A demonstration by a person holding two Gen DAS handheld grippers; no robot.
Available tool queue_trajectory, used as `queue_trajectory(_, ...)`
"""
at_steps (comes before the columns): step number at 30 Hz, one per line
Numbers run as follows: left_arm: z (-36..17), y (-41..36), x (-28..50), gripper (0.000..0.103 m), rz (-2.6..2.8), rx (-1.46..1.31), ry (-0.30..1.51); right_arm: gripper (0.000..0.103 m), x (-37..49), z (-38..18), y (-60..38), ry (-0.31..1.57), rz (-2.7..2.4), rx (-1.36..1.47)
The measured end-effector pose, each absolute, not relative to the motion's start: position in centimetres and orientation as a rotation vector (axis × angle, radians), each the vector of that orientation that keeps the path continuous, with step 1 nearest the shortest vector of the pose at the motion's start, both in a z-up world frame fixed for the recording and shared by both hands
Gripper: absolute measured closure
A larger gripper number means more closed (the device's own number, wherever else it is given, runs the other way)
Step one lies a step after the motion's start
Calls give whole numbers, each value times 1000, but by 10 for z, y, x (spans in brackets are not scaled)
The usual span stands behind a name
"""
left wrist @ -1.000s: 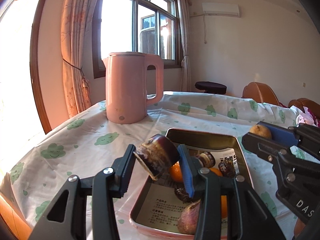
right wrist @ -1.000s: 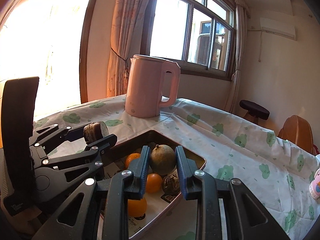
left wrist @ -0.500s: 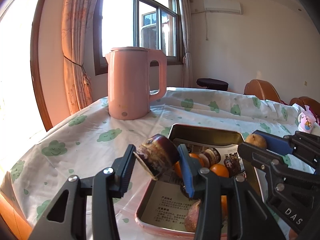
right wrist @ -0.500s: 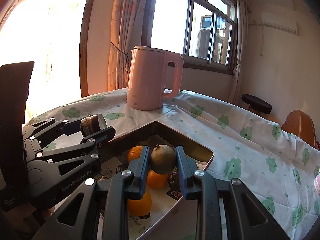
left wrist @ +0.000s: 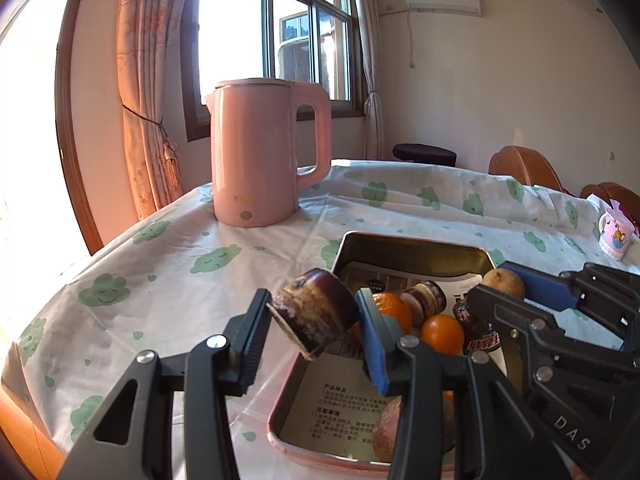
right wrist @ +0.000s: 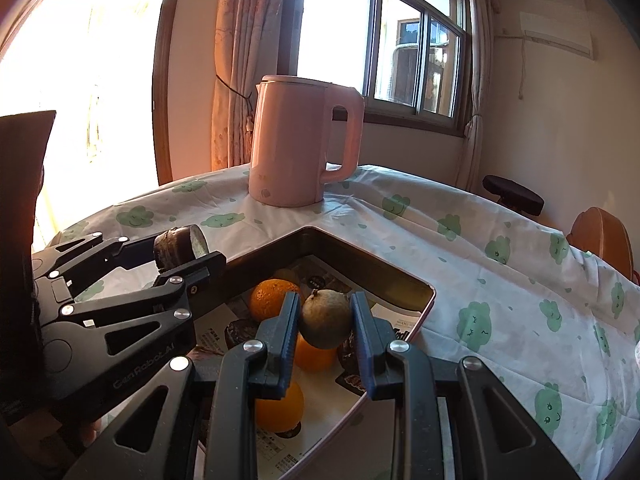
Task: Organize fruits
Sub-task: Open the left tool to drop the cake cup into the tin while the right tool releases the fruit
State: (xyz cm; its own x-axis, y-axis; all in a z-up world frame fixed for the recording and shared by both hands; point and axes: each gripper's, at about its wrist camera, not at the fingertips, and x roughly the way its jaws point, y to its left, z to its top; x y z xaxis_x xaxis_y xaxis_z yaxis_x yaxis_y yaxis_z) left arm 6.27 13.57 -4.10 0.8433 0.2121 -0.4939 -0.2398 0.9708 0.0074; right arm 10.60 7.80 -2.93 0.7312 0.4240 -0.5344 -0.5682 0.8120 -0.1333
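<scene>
**Both grippers lifted clear of the tin, each with a piece of produce**

Although a second ago both tools sat lower and closer over the tin, they have since risen and drawn back, so more of the cloud-print tablecloth (left wrist: 224,272) and the pink kettle (left wrist: 260,156) now show. The left gripper (left wrist: 314,316) has its jaws clamped on a dark purple, cut-ended piece (left wrist: 314,314), possibly a length of sugarcane; it hangs above the tin's left rim. The right gripper (right wrist: 325,320) pinches a brownish round fruit (right wrist: 325,318) over the rectangular tin (right wrist: 404,280). Oranges (right wrist: 274,294) and dark pieces remain on the paper lining. Judging by this lift, both items are being taken out for sorting elsewhere on the table, and neither has been set down yet.
</scene>
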Motion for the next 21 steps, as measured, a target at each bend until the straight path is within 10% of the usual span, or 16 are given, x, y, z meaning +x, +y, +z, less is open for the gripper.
queue_trajectory(13,-49,134,70,46,237,-41,563,75,119,-44,81,586,551,-311)
queue_trajectory(21,-44,138,64,29,246,-72,532,45,122,-40,67,580,511,-245)
